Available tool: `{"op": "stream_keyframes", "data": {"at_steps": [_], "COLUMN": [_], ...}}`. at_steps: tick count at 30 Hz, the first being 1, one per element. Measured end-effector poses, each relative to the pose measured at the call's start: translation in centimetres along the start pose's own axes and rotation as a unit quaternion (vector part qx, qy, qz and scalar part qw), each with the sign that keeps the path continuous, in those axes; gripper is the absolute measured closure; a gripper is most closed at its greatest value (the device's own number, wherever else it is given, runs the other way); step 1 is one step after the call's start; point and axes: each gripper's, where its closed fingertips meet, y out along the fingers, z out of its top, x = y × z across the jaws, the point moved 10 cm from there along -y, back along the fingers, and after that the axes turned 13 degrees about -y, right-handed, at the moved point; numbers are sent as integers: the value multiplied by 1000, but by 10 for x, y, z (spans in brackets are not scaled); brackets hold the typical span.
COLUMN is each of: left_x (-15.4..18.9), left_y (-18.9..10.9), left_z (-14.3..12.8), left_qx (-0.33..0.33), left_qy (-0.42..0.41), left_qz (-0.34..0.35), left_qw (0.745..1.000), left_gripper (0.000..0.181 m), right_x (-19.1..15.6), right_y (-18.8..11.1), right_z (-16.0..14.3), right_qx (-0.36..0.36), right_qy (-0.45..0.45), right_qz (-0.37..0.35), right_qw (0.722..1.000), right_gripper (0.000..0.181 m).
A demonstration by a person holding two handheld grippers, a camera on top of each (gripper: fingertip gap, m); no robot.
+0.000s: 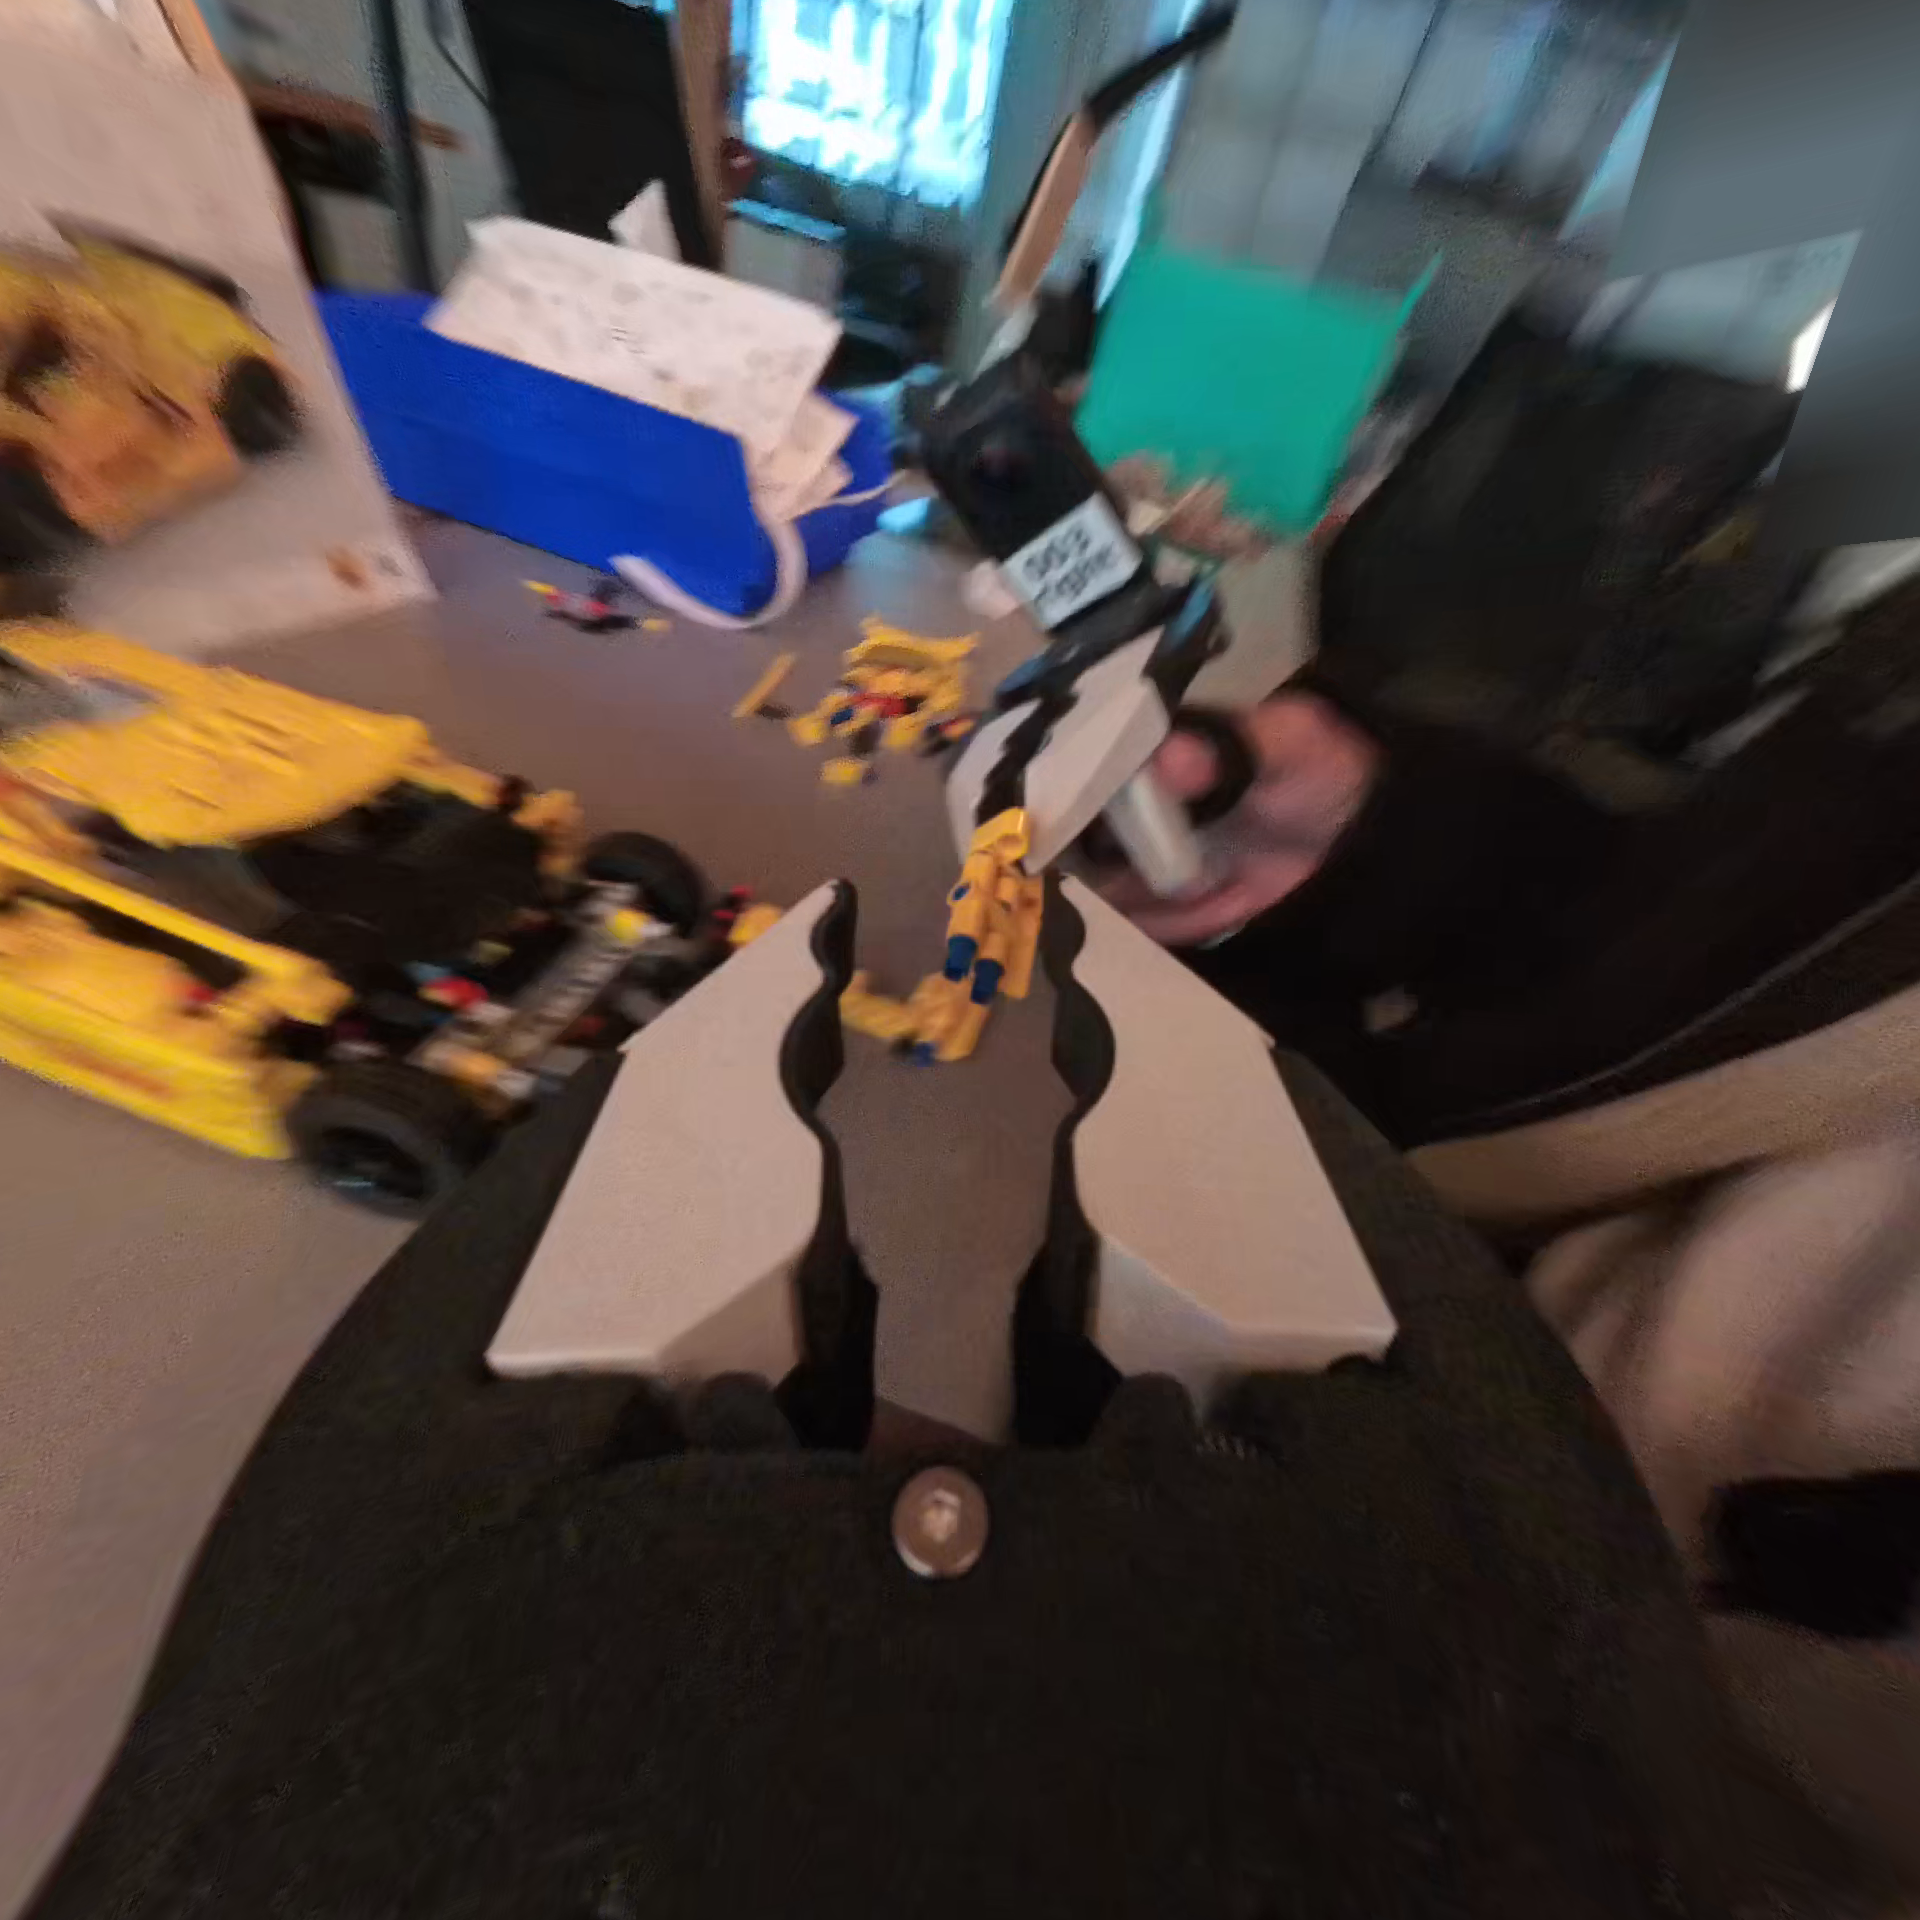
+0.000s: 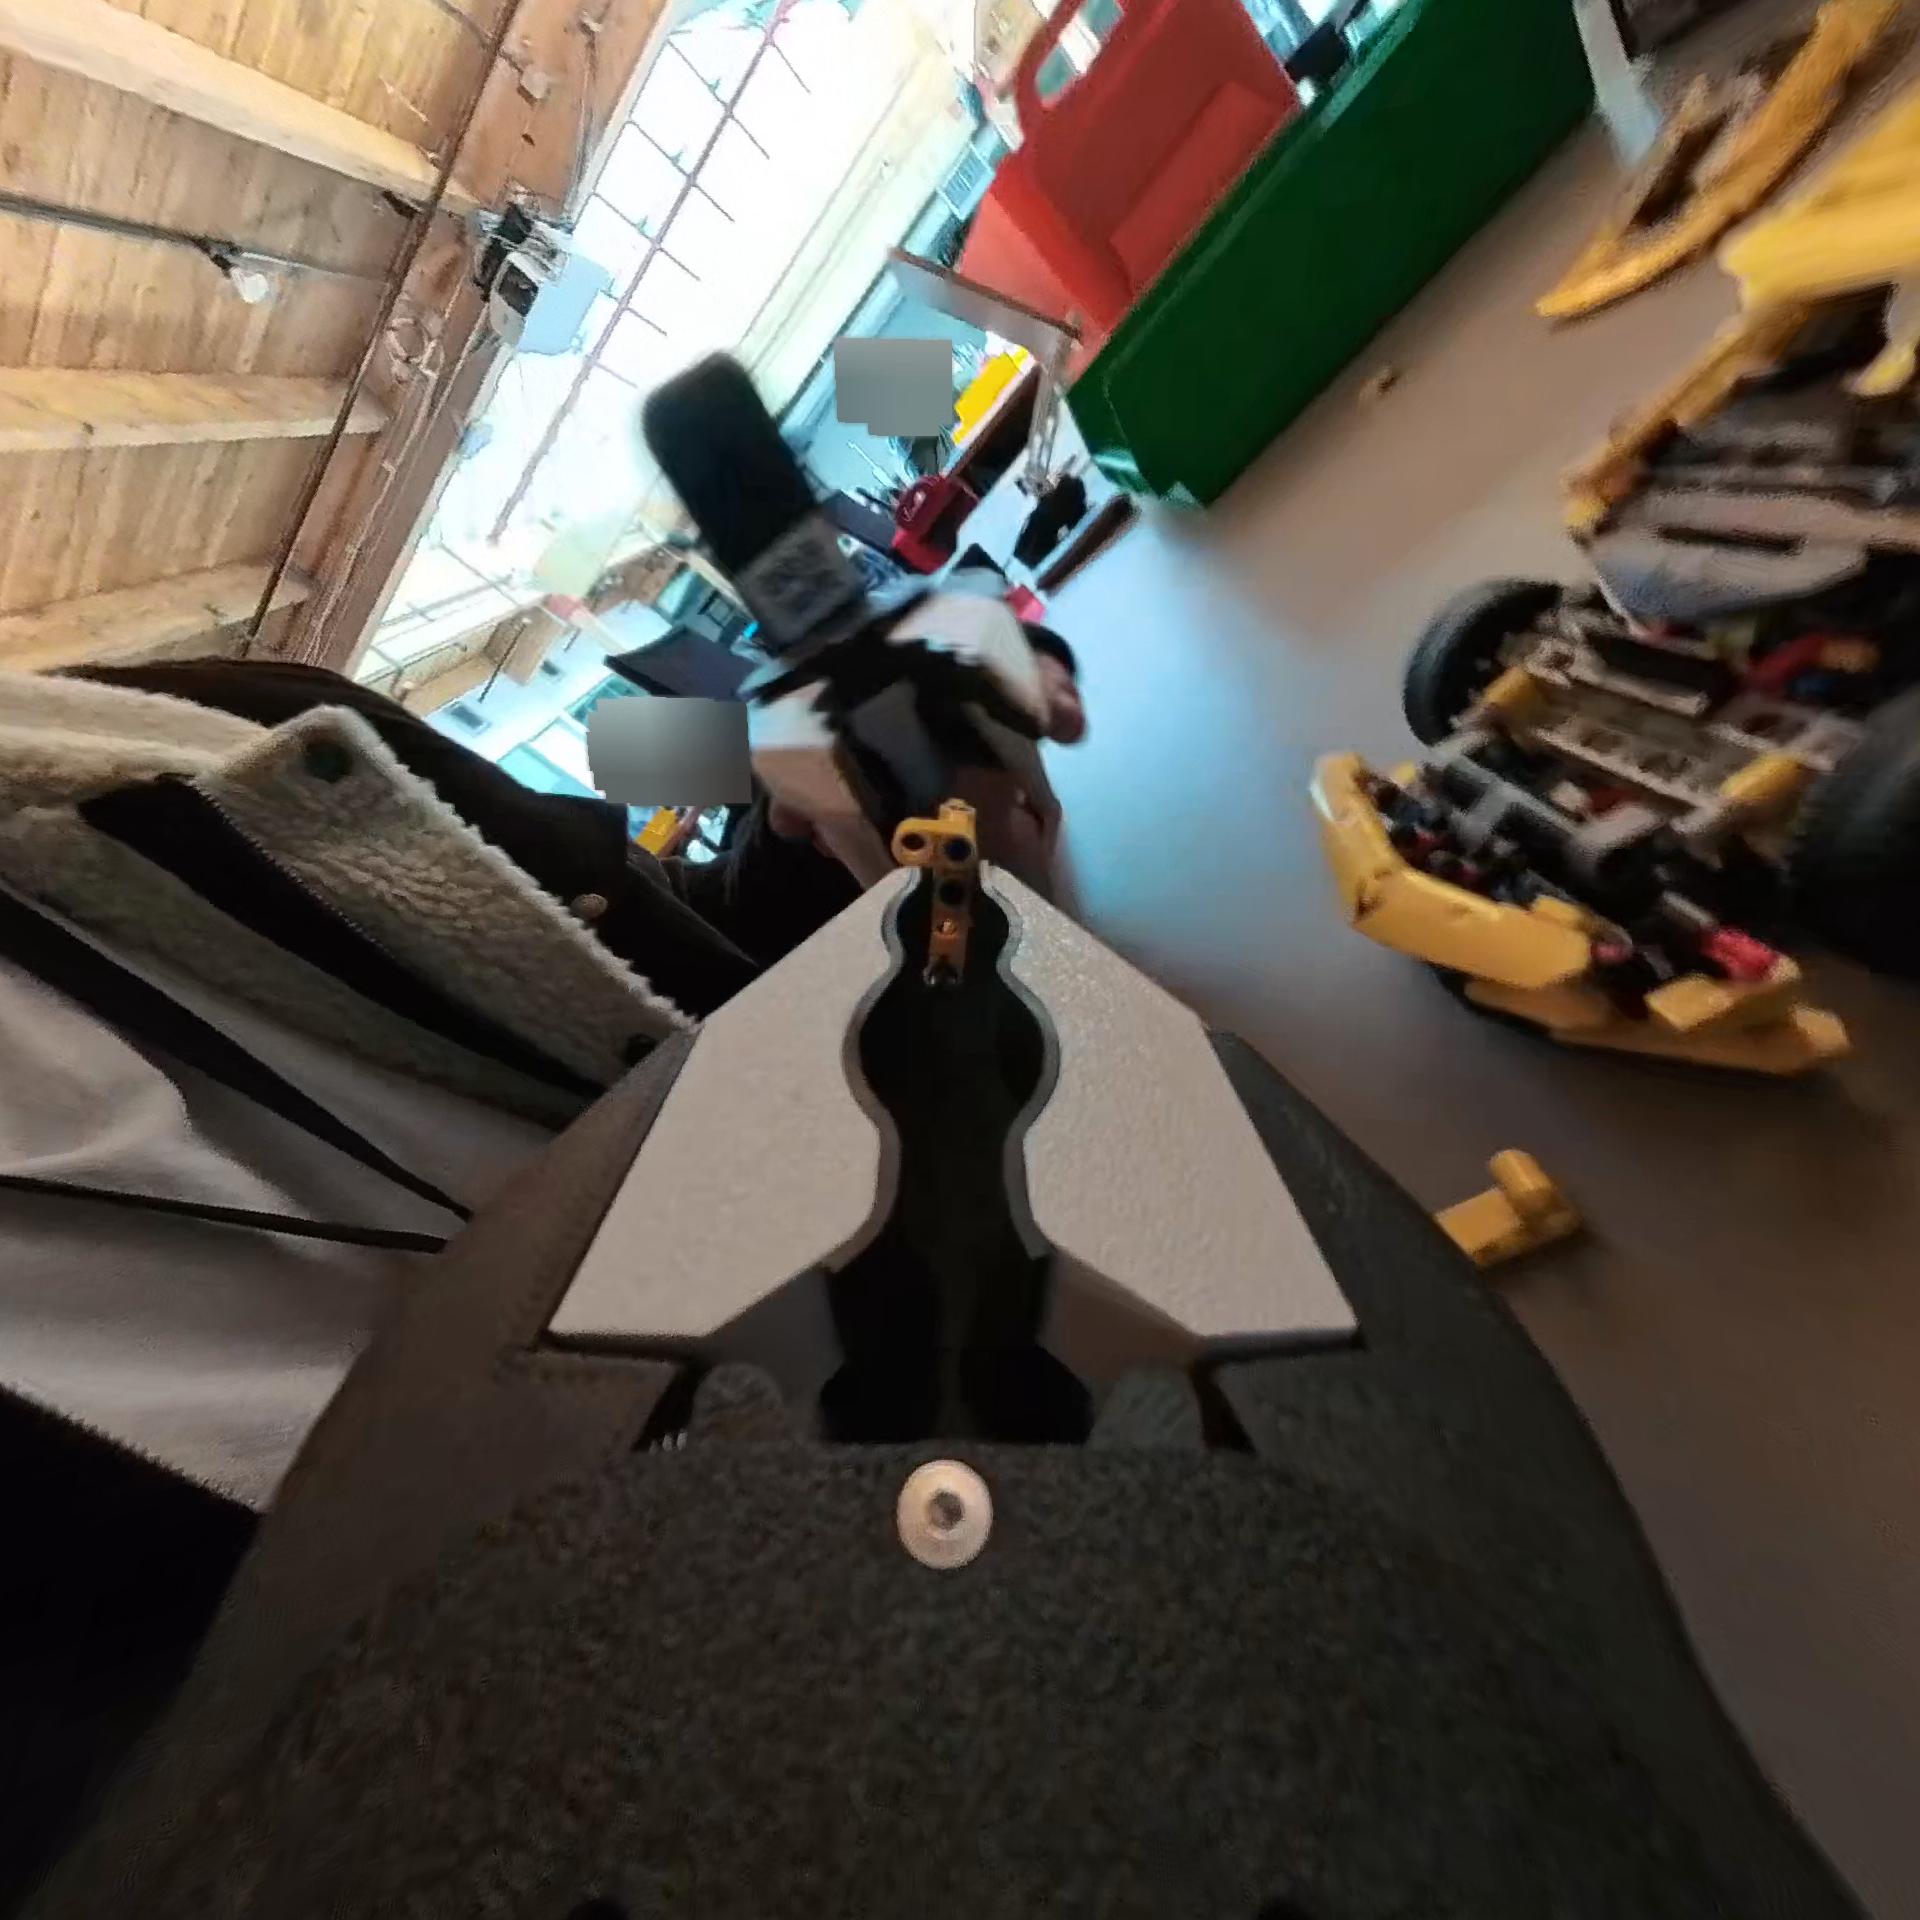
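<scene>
My right gripper (image 2: 943, 883) is shut on a small yellow holed beam (image 2: 940, 847), which sticks out past its tips. In the left wrist view the right gripper (image 1: 1013, 821) holds the top of a yellow piece with blue pins (image 1: 992, 925), which hangs above the grey table (image 1: 644, 727). My left gripper (image 1: 951, 904) is open, and its tips stand on either side of that hanging piece, just short of it. It shows blurred in the right wrist view (image 2: 883, 717). Another yellow part (image 1: 914, 1023) lies on the table under the piece.
A large yellow brick car (image 1: 312, 935) stands to the left; it also shows in the right wrist view (image 2: 1610, 831). Loose yellow pieces (image 1: 894, 696), a blue bin (image 1: 540, 447) with papers and a picture box (image 1: 156, 416) lie beyond. A yellow part (image 2: 1507, 1210) lies on the table. A person's hand (image 1: 1268, 810) holds the right gripper. The grippers are tip to tip, or close to it. My left tips are roughly 15 cm from the large yellow brick car (image 1: 312, 935).
</scene>
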Motion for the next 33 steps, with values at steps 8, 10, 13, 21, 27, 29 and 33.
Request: {"op": "stream_keyframes", "data": {"at_steps": [8,10,13,21,27,29,33], "left_x": [-2,-1,0,-12,-40,-50,-50], "left_y": [3,3,1,-22,-34,-24,0], "left_z": [-4,-4,-5,0,3,-8,-30], "left_qx": [-5,-7,-6,6,25,-72,-210], "left_qy": [-110,-104,-103,-70,-90,-41,9], "left_qz": [-120,-128,-149,-128,4,102,124], "left_qw": [987,986,983,989,996,991,970], "left_gripper": [174,174,175,175,175,175,175], "right_x": [-12,-12,-15,12,8,15,20], "right_y": [10,12,14,-45,-102,-107,-96], "right_z": [3,2,2,13,22,16,12], "right_qx": [28,31,32,189,132,118,170], "right_qy": [-63,-58,-57,43,-9,14,70], "right_qz": [23,36,55,33,-103,-118,-68], "right_qw": [997,997,996,980,986,986,981], "right_gripper": [175,175,174,176,175,175,176]}}
